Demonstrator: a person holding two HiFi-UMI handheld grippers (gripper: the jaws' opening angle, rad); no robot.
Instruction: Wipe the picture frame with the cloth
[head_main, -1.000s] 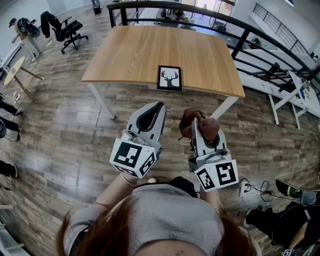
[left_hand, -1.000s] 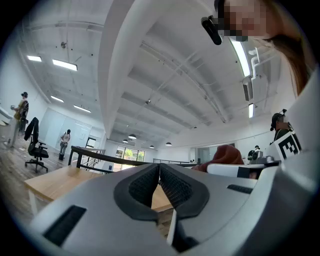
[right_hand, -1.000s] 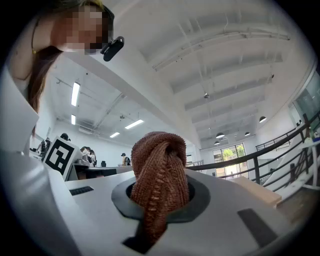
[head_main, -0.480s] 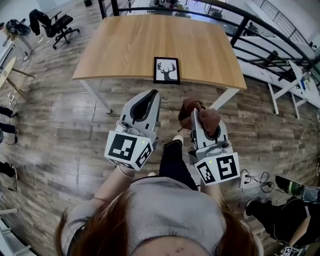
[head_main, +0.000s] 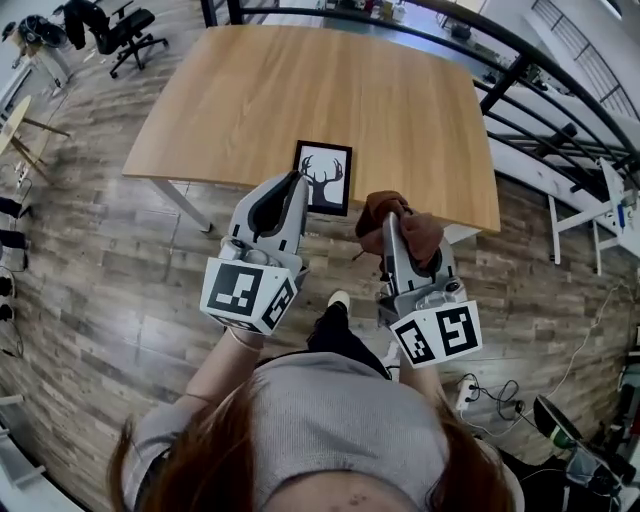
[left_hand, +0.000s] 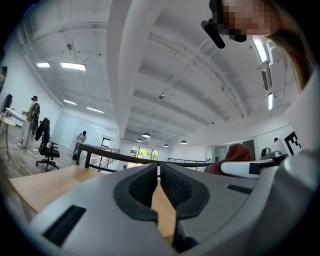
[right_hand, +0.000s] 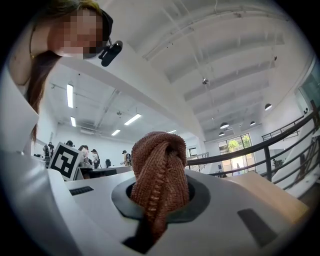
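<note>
Jaws: right gripper clamps cloth, left gripper shut, empty. A hard push could slide picture frame ahead off table.

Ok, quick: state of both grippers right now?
Left gripper: jaws closed, nothing between them.
Right gripper: jaws closed on the brown cloth.
</note>
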